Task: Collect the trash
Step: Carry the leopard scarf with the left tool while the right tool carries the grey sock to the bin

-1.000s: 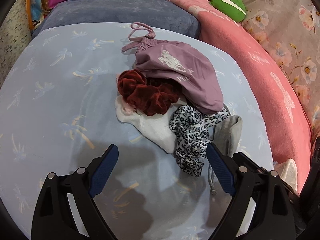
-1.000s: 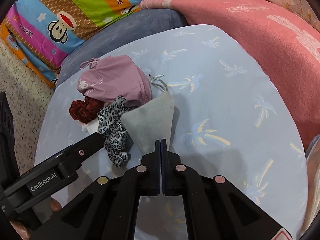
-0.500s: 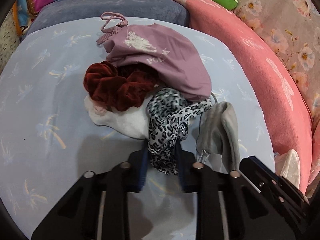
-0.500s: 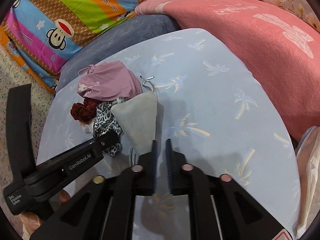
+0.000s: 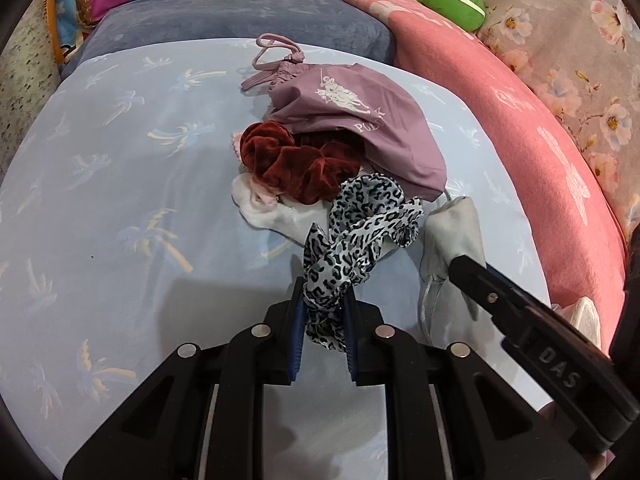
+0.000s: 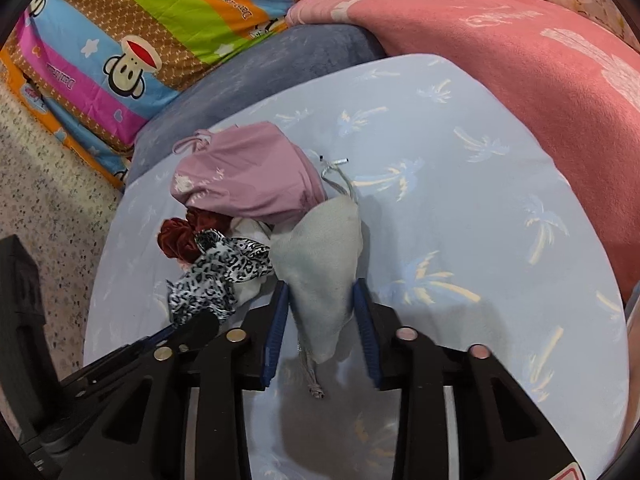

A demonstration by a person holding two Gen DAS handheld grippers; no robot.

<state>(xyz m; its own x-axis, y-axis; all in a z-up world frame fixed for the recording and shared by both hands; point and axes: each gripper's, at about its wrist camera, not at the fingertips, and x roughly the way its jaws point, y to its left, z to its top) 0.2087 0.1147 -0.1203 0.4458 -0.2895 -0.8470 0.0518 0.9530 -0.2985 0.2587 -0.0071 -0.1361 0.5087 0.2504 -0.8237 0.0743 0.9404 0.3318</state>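
Fabric heap sits on the pale blue palm-print sheet (image 5: 120, 200), near its far edge by the blue-grey cushion (image 5: 240, 12). Landmark for positions: the purple drawstring bag (image 5: 360, 128).

Left gripper (image 5: 324, 308): jaws clenched on the near end of the leopard-print scrunchie (image 5: 360, 224). Blue pads (image 5: 298, 320) press the fabric from both sides; the scrunchie's far loop lies just in front of the purple drawstring bag, touching its near edge.

Right gripper (image 6: 320, 312): jaws parted, straddling the narrow near end of the grey pouch (image 6: 324, 256). Whether the pads touch the pouch cannot be told from the right wrist view. Pouch drawstring (image 6: 312, 372) trails toward the camera between the jaws. The pouch lies at the right-front corner of the purple drawstring bag, wide end against it.

Dark red velvet scrunchie (image 5: 296, 164) is tucked under the front-left edge of the bag, partly covered by it. White cloth (image 5: 272, 212) lies under the red scrunchie, in front of the bag. A silver cord (image 6: 336, 172) pokes out at the bag's right side.

Pink blanket (image 5: 520, 120) runs to the right of the bag, well apart. Striped cartoon quilt (image 6: 140, 40) lies behind the bag, beyond the cushion.
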